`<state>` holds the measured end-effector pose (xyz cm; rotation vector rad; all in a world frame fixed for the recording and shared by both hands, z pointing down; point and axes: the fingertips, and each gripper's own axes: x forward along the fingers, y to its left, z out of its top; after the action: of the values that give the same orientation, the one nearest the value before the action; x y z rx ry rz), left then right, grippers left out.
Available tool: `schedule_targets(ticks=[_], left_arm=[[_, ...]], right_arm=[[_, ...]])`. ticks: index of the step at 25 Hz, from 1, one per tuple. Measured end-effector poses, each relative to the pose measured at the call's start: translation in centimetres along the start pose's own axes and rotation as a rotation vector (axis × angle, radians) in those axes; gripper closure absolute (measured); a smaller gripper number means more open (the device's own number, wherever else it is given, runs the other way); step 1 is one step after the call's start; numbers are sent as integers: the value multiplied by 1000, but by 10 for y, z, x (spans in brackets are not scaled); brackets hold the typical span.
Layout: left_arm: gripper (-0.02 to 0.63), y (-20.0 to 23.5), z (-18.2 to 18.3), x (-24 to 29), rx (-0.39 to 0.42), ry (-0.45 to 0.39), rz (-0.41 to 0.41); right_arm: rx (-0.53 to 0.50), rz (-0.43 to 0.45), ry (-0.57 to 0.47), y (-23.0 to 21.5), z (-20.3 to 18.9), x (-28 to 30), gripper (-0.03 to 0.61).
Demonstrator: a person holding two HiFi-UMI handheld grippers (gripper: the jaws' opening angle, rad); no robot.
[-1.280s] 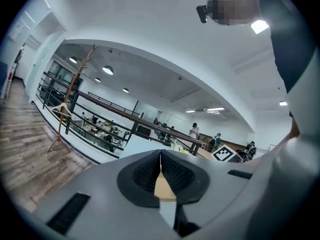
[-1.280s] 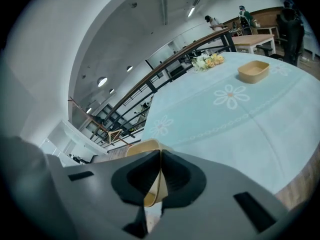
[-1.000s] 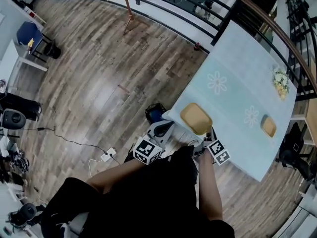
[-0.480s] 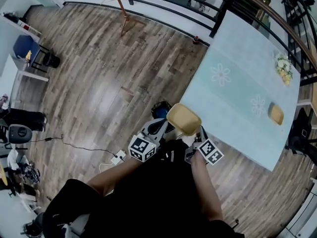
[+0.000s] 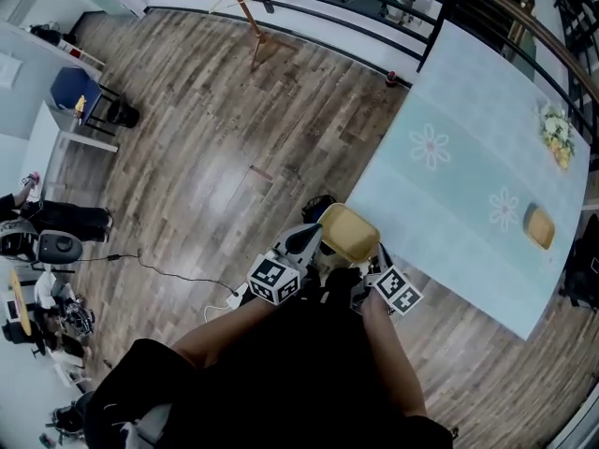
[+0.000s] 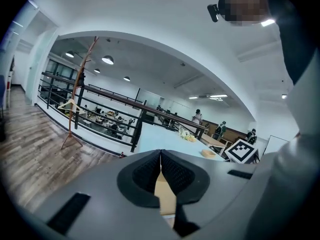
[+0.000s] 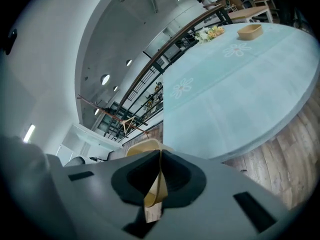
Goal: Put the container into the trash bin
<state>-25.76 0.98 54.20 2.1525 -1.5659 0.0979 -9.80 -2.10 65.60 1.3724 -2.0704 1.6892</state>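
Lifting off the bench (image 5: pixel 468 185) corner where it sat a second ago, the tan container (image 5: pixel 348 234) now hangs just past the edge, above the floor (image 5: pixel 206 157). Left gripper (image 5: pixel 314 239) and right gripper (image 5: pixel 376 253) each pinch its rim, jaws closed tight. Carrying it to the trash bin remains.

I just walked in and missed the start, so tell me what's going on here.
A person holds a yellow container with two handheld grippers: the left gripper and right gripper are each shut on its rim. It hangs just off the edge of the light blue table, above the wood floor, not yet in any trash bin.
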Motion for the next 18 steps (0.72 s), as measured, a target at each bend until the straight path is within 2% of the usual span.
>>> schedule_targets(ticks=[4, 9, 15, 18], left_arm=[[598, 13, -6, 4, 7, 23, -10], [598, 46, -8, 1, 35, 58, -113], [598, 75, -3, -8, 33, 114, -340], [598, 98, 4, -14, 38, 130, -403]], right_arm=[[58, -33, 9, -5, -20, 2, 538], [182, -117, -73, -5, -54, 4, 538], [287, -248, -205, 12, -102, 5, 538], [336, -295, -259, 15, -120, 14, 538]])
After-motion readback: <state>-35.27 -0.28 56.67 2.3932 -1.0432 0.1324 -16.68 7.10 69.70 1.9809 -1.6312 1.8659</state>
